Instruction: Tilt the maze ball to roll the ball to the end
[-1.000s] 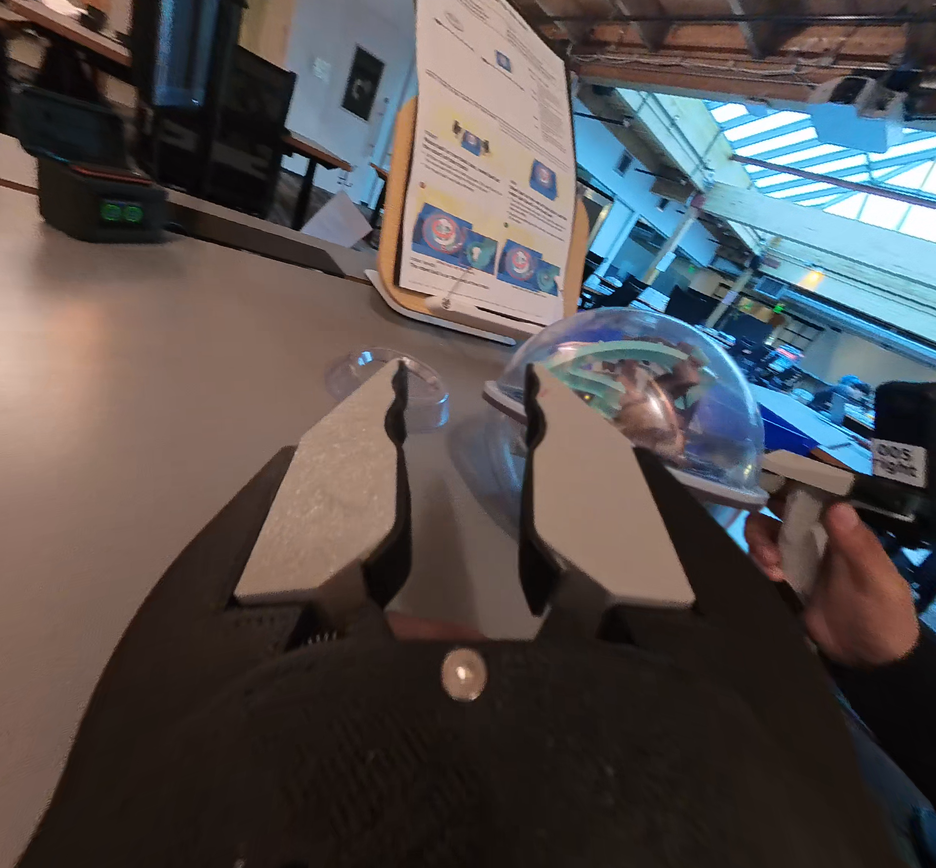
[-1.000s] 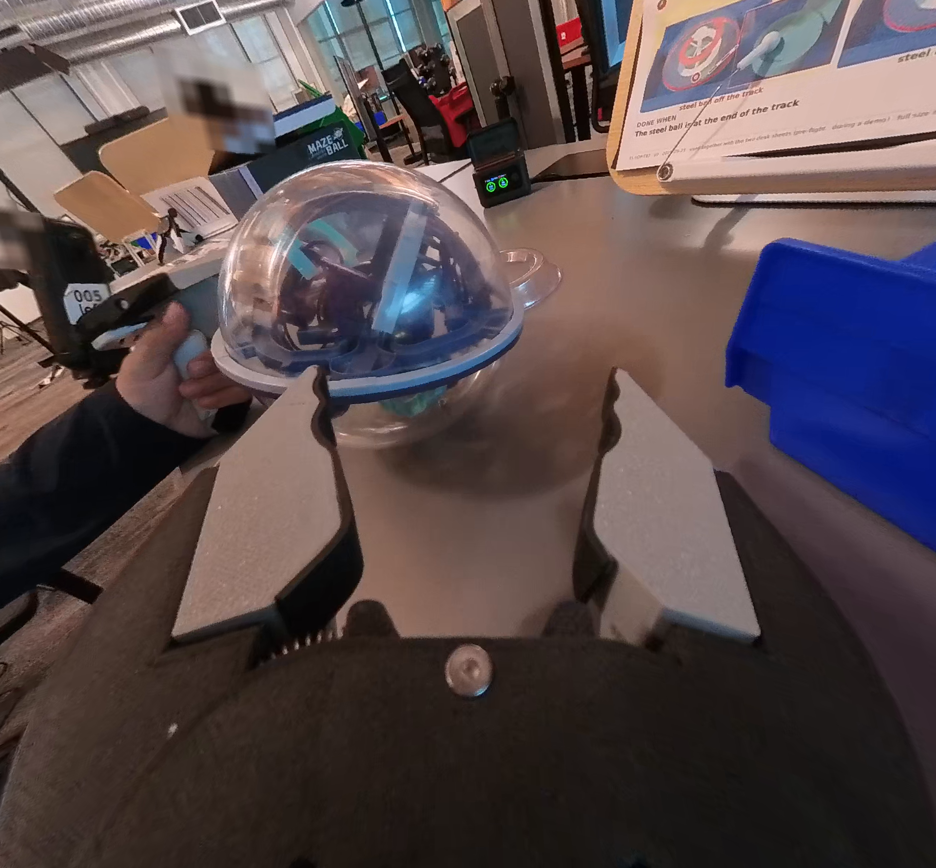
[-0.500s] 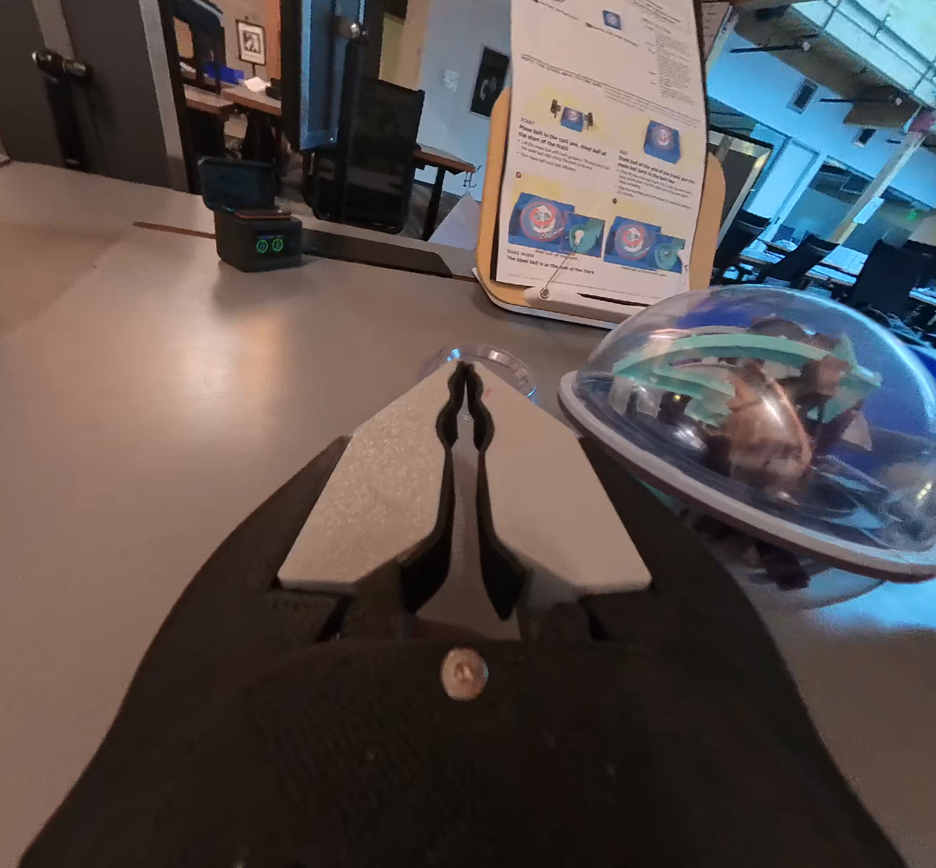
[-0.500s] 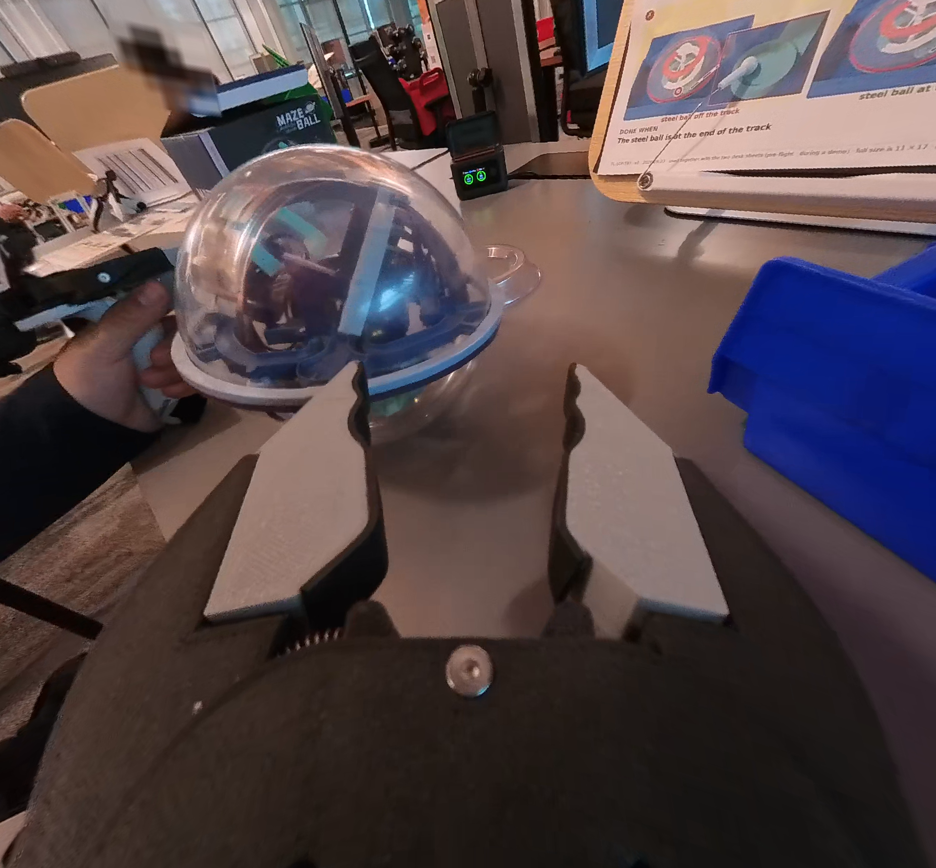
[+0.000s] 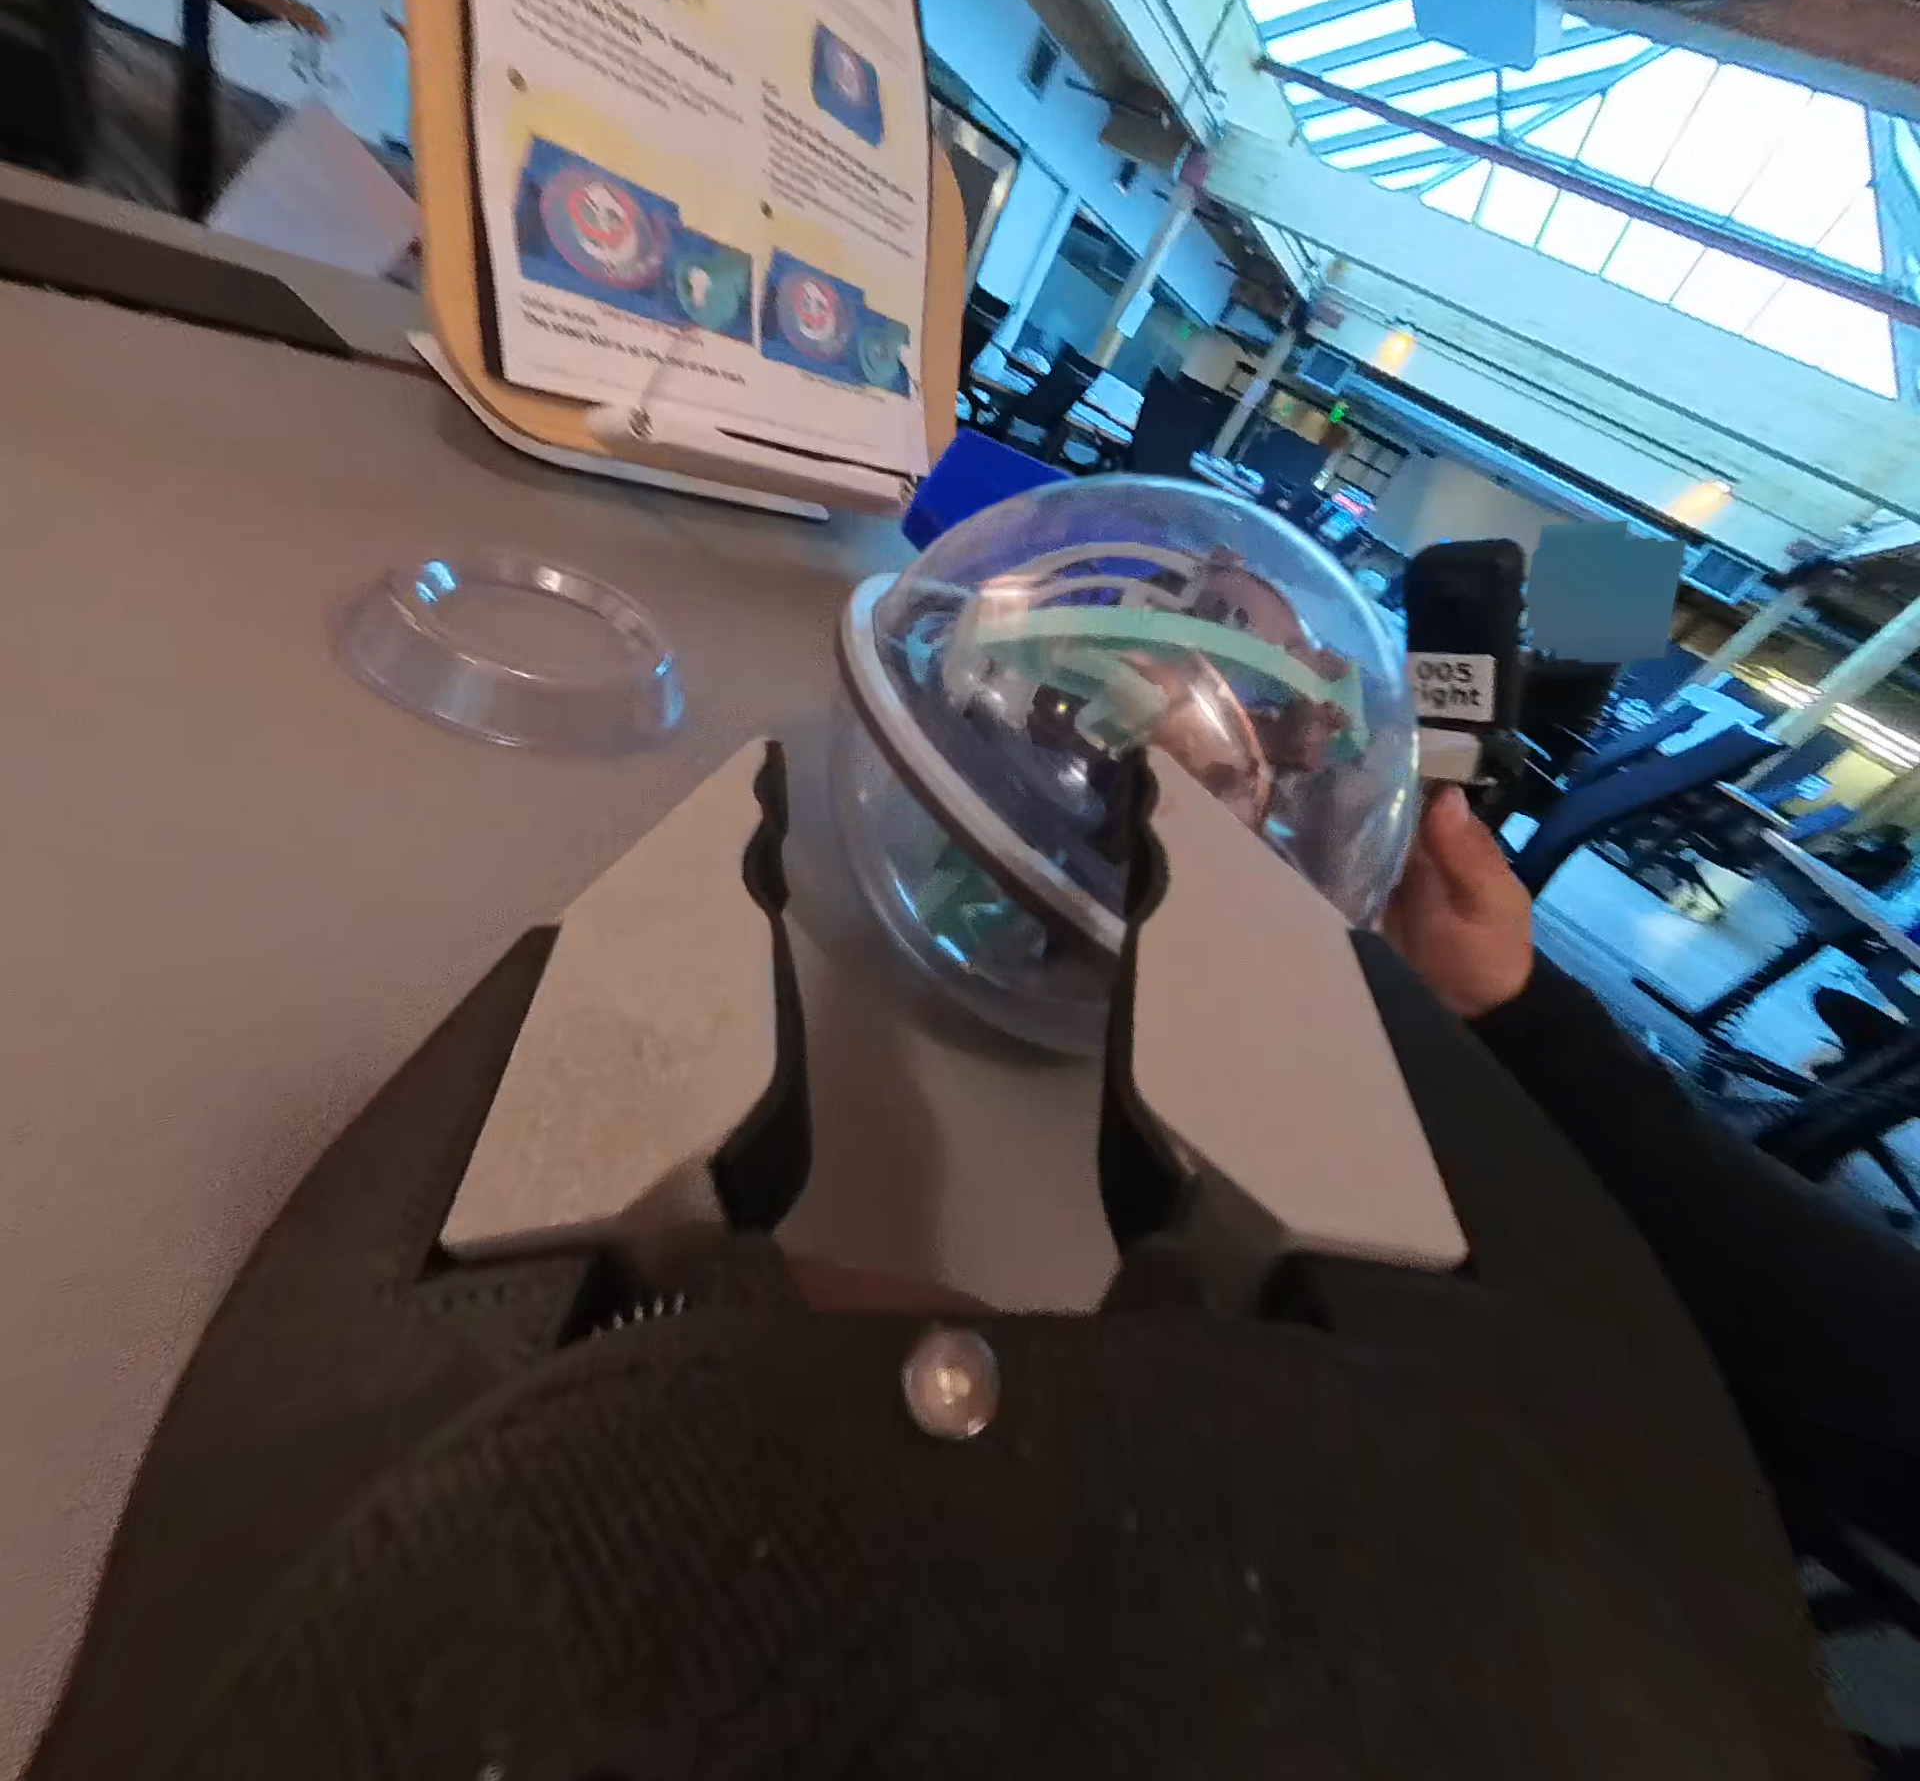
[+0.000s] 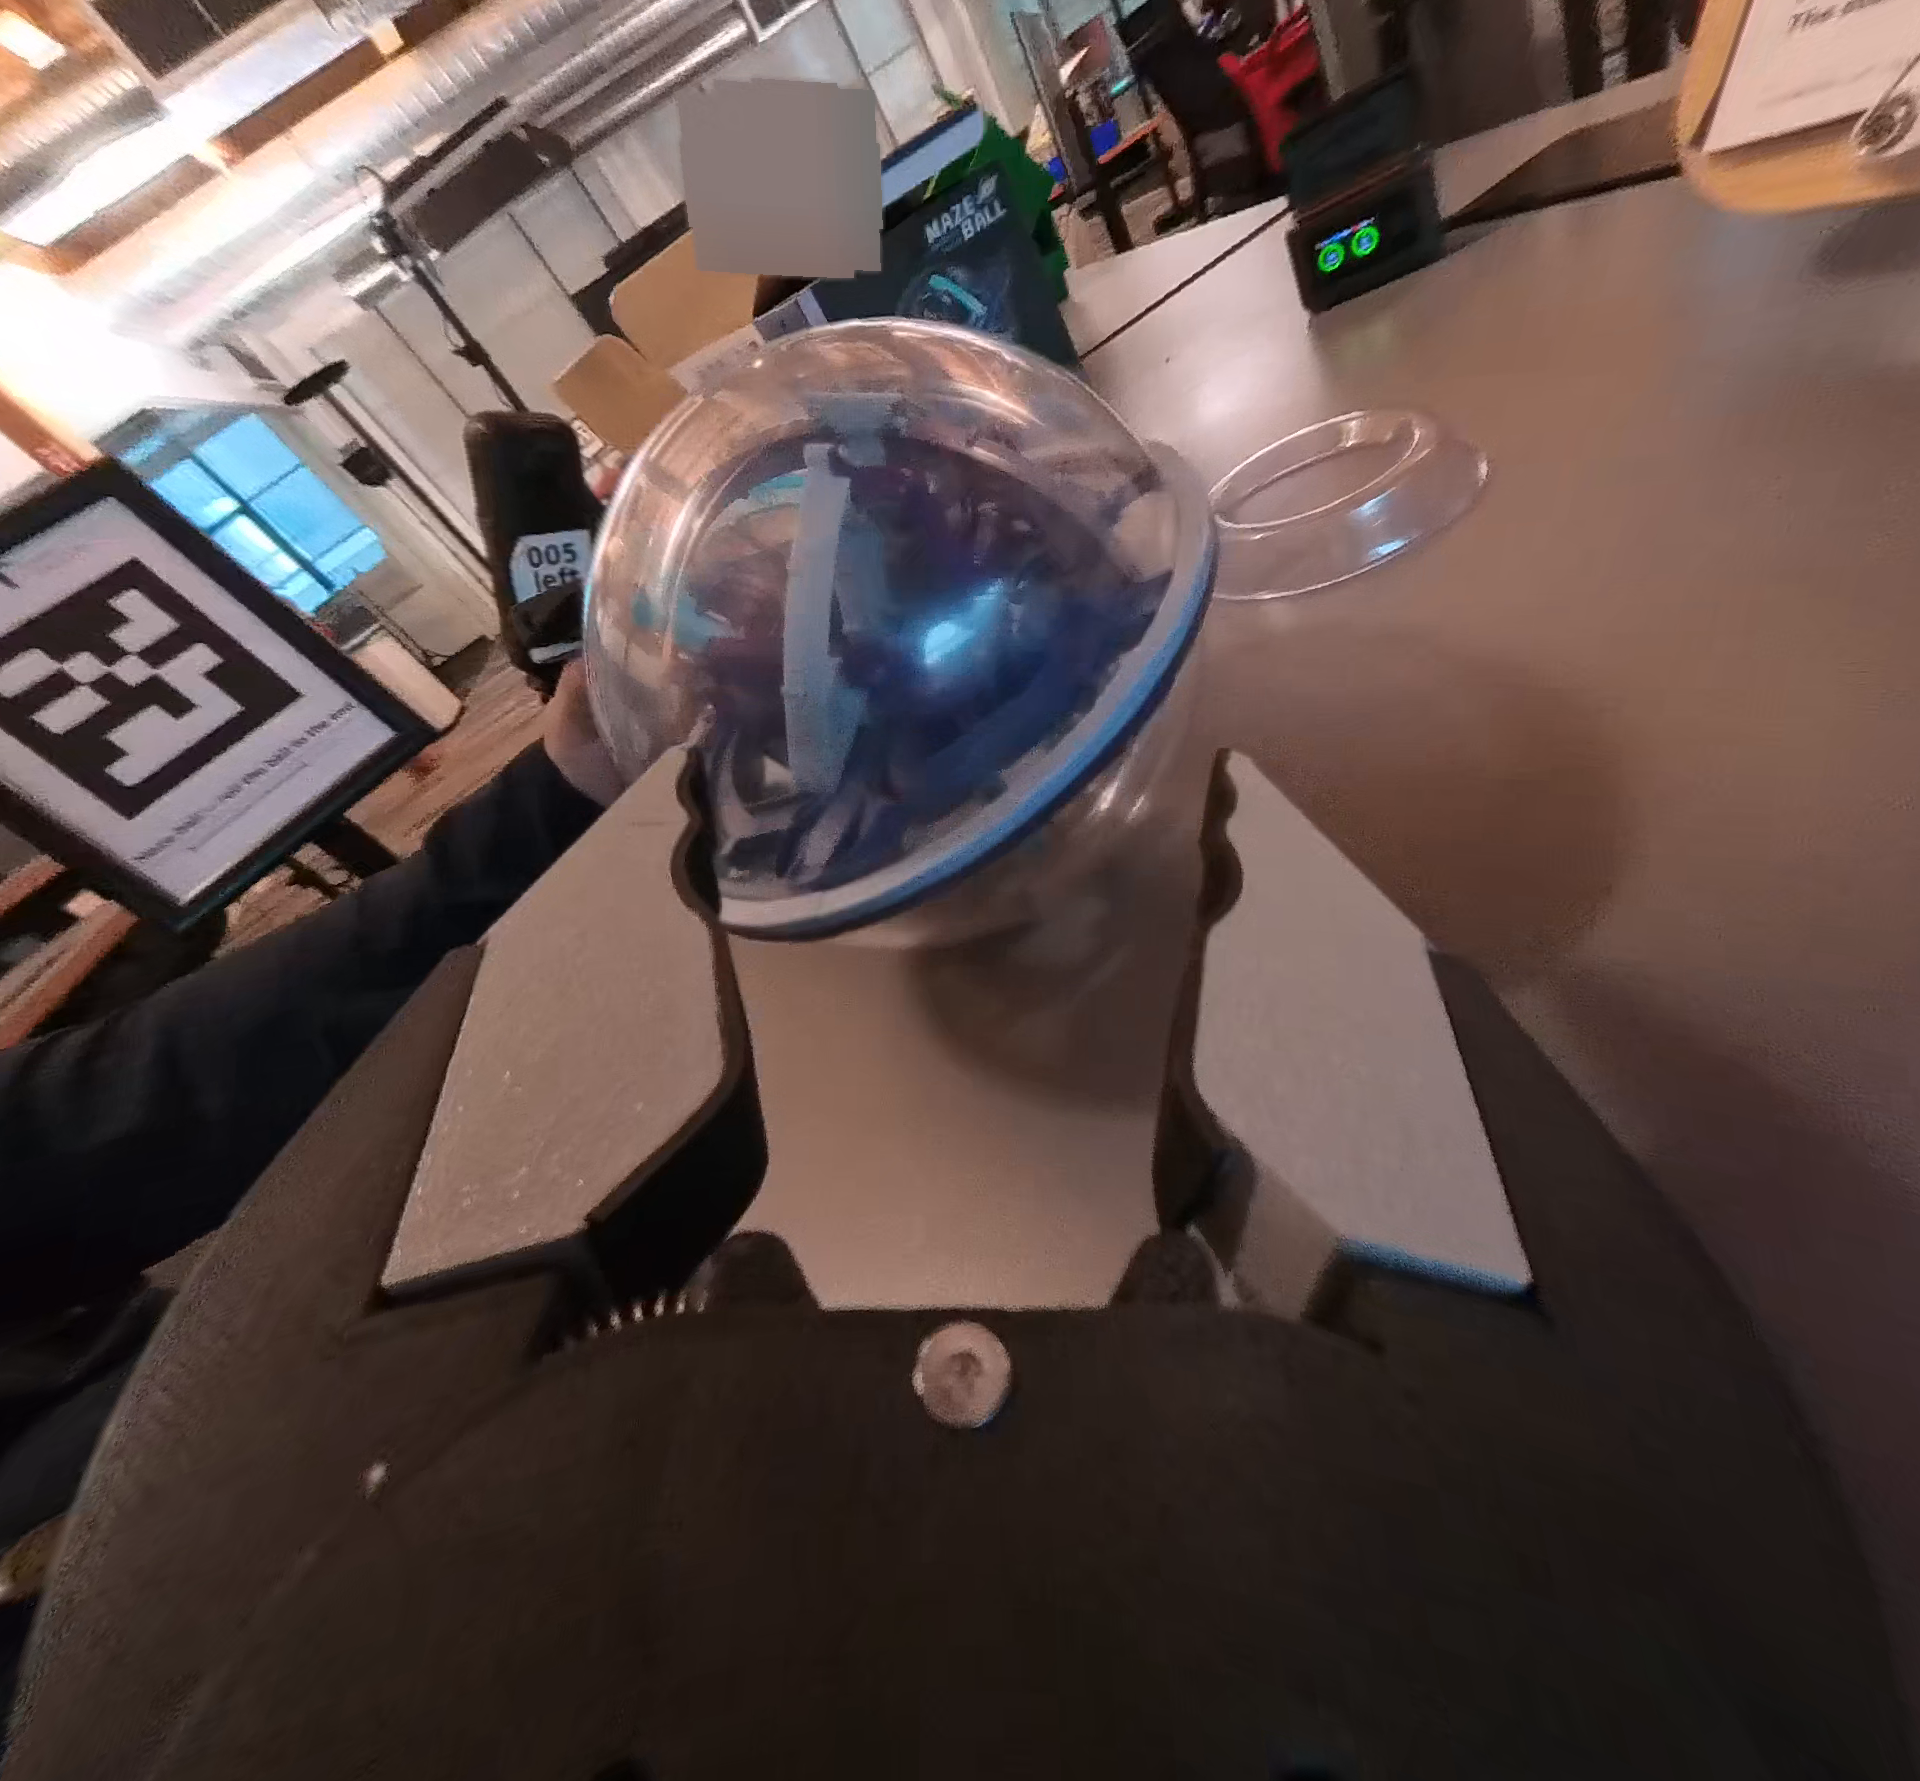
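Observation:
The maze ball (image 5: pixel 1122 755) is a clear sphere with a white and blue rim and green and dark tracks inside. It is tilted over the grey table (image 5: pixel 208 796). My left gripper (image 5: pixel 953 765) is open, with the ball's lower half between its fingertips and its right finger at the rim. In the right wrist view the ball (image 6: pixel 894 630) sits at my right gripper (image 6: pixel 956 775), which is open with its fingers on either side of the lower half. The grippers face each other across the ball. I cannot make out the small steel ball, nor whether the sphere touches the table.
A clear plastic stand ring (image 5: pixel 509 651) lies on the table to the left, also in the right wrist view (image 6: pixel 1351 505). An instruction sheet on a wooden stand (image 5: pixel 675 173) and a blue bin (image 5: pixel 966 484) are behind. A black device with green lights (image 6: pixel 1361 225) sits further back.
My left gripper went from nearly shut to wide open and moved to the ball. My right gripper opened wider and closed in on it. The ball is tilted more steeply.

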Tool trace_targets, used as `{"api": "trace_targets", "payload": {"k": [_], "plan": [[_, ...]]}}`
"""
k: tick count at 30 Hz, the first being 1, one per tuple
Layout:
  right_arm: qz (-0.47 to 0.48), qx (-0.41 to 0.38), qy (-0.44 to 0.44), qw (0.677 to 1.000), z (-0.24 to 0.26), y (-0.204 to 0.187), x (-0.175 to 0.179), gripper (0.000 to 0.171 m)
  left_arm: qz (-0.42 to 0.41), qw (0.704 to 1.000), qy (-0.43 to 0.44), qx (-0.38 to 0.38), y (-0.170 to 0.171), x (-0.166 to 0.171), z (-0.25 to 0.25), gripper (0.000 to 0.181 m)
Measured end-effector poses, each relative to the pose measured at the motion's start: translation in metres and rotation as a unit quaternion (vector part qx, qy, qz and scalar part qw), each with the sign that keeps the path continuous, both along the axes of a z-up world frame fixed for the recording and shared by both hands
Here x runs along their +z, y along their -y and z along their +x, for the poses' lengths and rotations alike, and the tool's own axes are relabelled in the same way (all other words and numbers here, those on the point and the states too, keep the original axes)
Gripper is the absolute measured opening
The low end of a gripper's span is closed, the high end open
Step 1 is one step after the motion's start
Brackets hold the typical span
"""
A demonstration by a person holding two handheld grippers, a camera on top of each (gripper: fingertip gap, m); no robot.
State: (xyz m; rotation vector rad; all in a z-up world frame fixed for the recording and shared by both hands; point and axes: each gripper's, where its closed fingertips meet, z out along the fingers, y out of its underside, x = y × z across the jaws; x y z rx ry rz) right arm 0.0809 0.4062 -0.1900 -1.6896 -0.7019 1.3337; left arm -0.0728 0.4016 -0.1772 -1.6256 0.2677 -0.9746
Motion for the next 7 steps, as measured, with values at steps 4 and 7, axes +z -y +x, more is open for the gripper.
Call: {"api": "trace_targets", "payload": {"k": [4,7], "plan": [[-0.001,0.006,-0.007,1.0,0.0002,0.0013,0.0016,0.093,-0.007,1.0,-0.003,-0.001,-0.0005,-0.002,0.001,0.056],[0.002,0.008,-0.002,1.0,-0.0012,0.0021,0.0007,0.095,-0.001,1.0,-0.01,0.004,0.0002,-0.0014,0.0011,0.055]]}}
